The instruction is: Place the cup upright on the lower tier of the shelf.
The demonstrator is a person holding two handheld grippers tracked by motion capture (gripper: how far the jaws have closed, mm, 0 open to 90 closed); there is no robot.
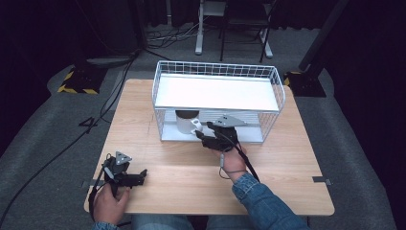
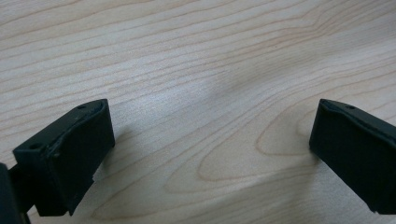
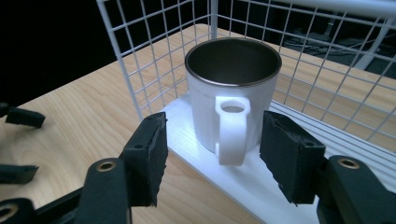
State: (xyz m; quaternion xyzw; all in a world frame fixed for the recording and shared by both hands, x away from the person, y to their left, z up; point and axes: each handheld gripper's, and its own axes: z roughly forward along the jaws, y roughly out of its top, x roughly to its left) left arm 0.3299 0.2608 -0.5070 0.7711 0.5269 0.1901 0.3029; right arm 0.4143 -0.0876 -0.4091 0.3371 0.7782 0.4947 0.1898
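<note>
The left gripper [image 2: 212,149] looks down on a pale wooden table [image 2: 196,60] with wavy grain lines and an oval knot pattern between the jaws. Its two black jaws rise from the bottom corners and stand wide apart with nothing between them, only bare wood. The left jaw casts a soft shadow on the wood just beside it. Each jaw has small screw holes on its upper face, and the edges look slightly worn

Mug [image 3: 232,100] on rack's [image 1: 218,93] lower shelf, right gripper [image 3: 214,154] just before it.
</note>
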